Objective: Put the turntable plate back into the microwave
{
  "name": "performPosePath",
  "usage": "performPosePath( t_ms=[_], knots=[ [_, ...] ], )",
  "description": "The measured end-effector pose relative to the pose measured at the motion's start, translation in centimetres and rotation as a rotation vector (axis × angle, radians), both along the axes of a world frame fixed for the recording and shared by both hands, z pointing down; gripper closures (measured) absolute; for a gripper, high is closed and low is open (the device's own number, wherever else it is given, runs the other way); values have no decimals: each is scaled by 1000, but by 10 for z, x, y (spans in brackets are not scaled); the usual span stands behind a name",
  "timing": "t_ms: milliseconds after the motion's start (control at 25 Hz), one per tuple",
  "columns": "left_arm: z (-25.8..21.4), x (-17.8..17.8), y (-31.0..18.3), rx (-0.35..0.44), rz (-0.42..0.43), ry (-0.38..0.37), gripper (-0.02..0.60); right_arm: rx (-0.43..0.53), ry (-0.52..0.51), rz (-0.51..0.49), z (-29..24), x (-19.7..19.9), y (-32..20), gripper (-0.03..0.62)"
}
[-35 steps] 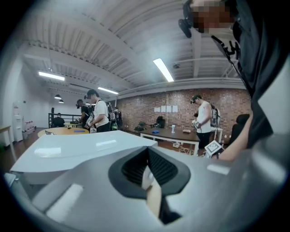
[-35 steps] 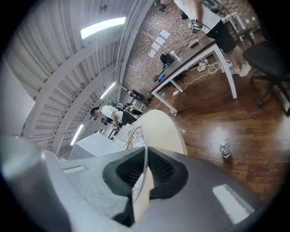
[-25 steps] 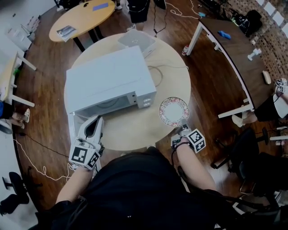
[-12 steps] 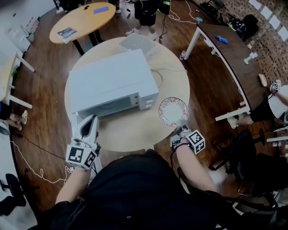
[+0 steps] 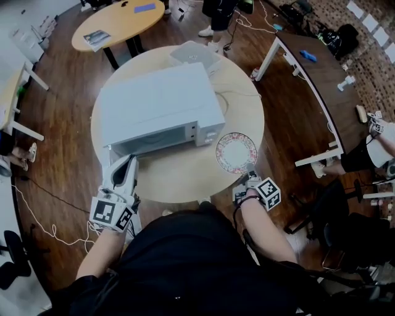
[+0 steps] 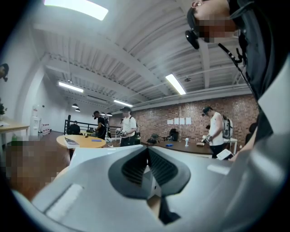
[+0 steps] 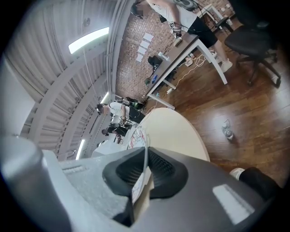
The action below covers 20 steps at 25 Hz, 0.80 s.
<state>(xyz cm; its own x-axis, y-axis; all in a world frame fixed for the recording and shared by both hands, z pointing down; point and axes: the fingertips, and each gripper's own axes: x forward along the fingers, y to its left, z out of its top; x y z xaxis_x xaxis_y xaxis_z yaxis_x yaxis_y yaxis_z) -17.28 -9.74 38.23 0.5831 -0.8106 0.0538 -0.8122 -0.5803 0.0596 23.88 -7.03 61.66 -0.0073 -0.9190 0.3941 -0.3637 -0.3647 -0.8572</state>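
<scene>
Just beside the microwave [image 5: 160, 105], the turntable plate [image 5: 236, 152] in the right claw [image 5: 249, 175].

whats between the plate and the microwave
Only a bare strip of table separates the plate from the microwave, seen in the head view.

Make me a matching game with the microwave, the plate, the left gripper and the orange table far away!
Things:
1. microwave
2. plate
3. left gripper
4. orange table

Descriptions:
A. shut, with nothing between its jaws
B. white, standing on the round table
C. across the room, with a blue thing on it
D. pinched at its rim by the right gripper

Pairs: 1-B, 2-D, 3-A, 4-C
</scene>
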Motion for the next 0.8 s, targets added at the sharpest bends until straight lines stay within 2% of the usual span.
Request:
performPosePath(
  t_ms=[360, 800],
  knots=[
    [-4, -16, 9, -3, -19, 27, 577, 3, 0, -16, 0, -15, -1, 577],
    [-1, -18, 16, -1, -29, 31, 577, 2, -5, -25, 0, -28, 2, 577]
  ],
)
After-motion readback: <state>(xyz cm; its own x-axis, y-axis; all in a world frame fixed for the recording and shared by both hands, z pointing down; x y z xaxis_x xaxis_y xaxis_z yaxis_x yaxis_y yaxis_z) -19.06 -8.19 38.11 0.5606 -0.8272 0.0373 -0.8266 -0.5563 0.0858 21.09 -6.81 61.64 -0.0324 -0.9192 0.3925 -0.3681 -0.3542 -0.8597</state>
